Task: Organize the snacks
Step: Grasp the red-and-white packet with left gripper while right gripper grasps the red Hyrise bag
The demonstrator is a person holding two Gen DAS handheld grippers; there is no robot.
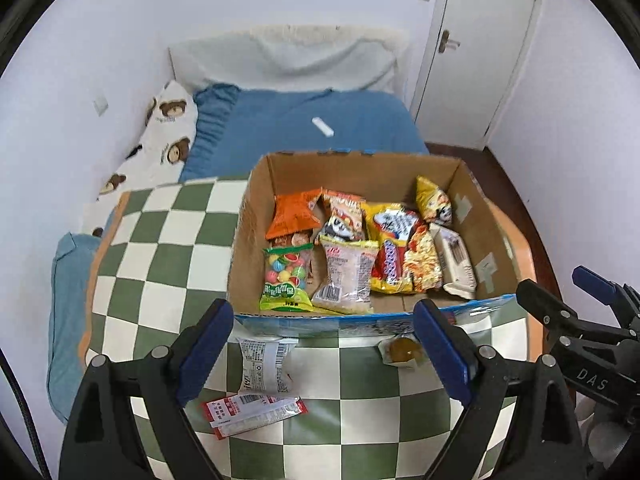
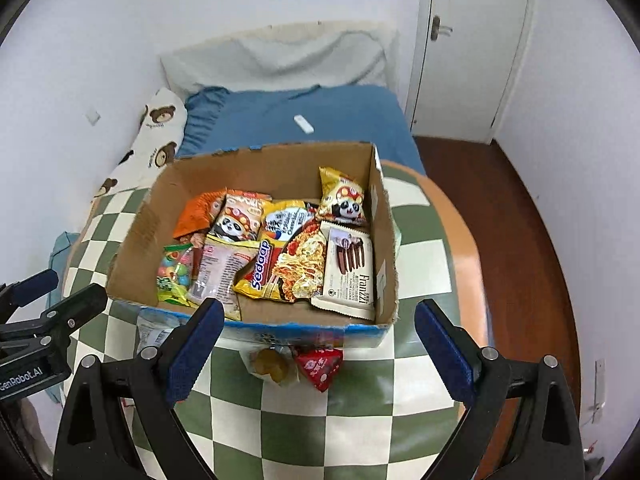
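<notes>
An open cardboard box (image 1: 244,232) (image 2: 134,240) stands on a green-and-white checked table and holds several snack packs: a green candy bag (image 1: 286,280), a yellow noodle pack (image 2: 276,268) and a white biscuit pack (image 2: 348,276). Loose in front of the box lie a white packet (image 1: 266,366), a red-and-white packet (image 1: 256,412), a wrapped brown pastry (image 1: 402,350) (image 2: 272,364) and a red triangular packet (image 2: 320,364). My left gripper (image 1: 324,352) hangs open above the white packet, holding nothing. My right gripper (image 2: 320,350) hangs open above the pastry and red packet, also holding nothing.
The checked cloth (image 1: 168,248) covers a round table with an orange rim (image 2: 460,240). Behind it is a bed with blue bedding (image 1: 320,116), a bear-print pillow (image 1: 168,136) and a small white object (image 1: 322,126). A white door (image 2: 472,40) and dark wood floor (image 2: 500,184) are at right.
</notes>
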